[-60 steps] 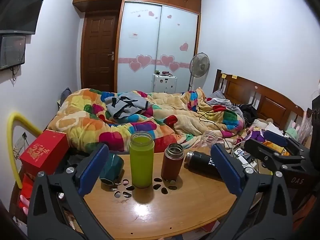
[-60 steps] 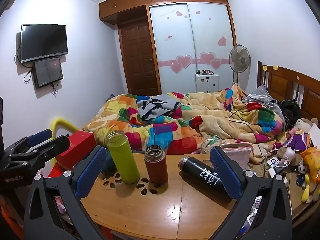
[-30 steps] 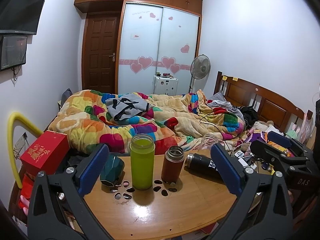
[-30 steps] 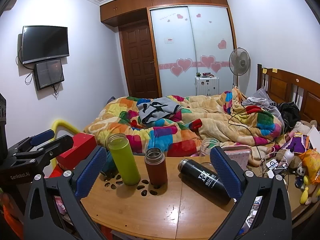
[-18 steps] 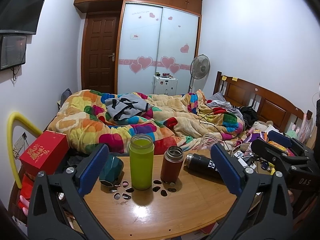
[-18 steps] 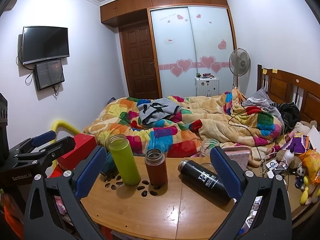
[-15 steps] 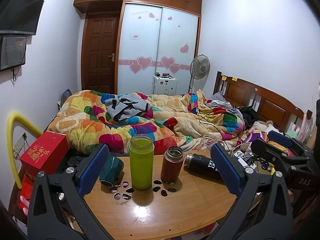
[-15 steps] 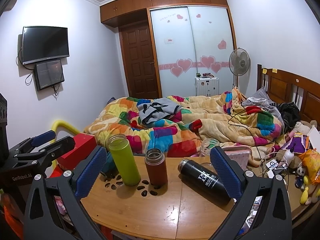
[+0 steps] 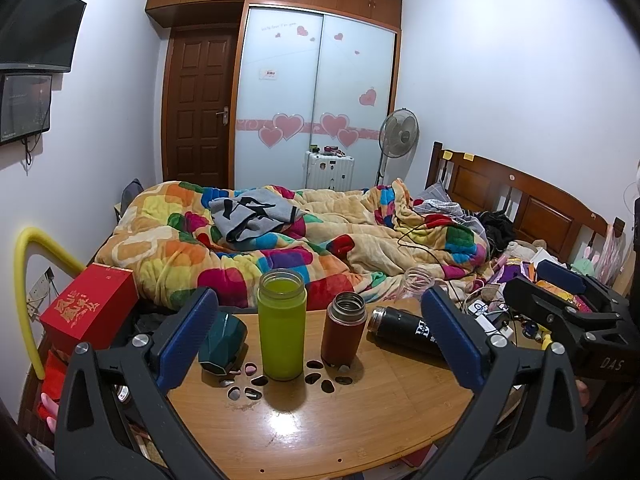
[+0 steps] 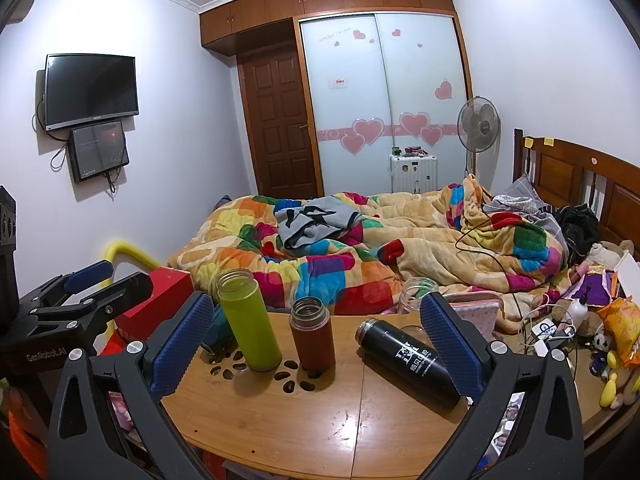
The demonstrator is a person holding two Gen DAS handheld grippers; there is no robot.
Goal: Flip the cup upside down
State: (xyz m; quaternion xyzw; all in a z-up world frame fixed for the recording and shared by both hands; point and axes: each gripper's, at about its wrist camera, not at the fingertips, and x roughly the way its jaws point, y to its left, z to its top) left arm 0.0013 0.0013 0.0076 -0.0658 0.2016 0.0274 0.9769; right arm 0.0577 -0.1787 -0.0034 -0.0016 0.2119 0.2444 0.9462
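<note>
On a round wooden table (image 9: 320, 432) stand an open green bottle (image 9: 281, 330) and an open brown-red flask (image 9: 343, 329). A black flask (image 9: 404, 330) lies on its side to their right. A dark teal faceted cup (image 9: 222, 344) lies tipped at the left. My left gripper (image 9: 320, 340) is open and empty, held back from the table, framing the bottles. My right gripper (image 10: 316, 344) is open and empty too; in its view the green bottle (image 10: 248, 320), brown flask (image 10: 312, 334) and black flask (image 10: 408, 360) sit between its fingers. The teal cup (image 10: 218, 330) is mostly hidden there.
A clear glass jar (image 9: 418, 280) stands at the table's far edge. A red box (image 9: 90, 304) sits left of the table, with a yellow foam tube (image 9: 28, 276). A bed with a colourful quilt (image 9: 280, 248) lies behind. Cables and clutter (image 10: 560, 328) fill the right side.
Both views have shifted only slightly over two seconds. Nothing on the table has moved, and both grippers stay open.
</note>
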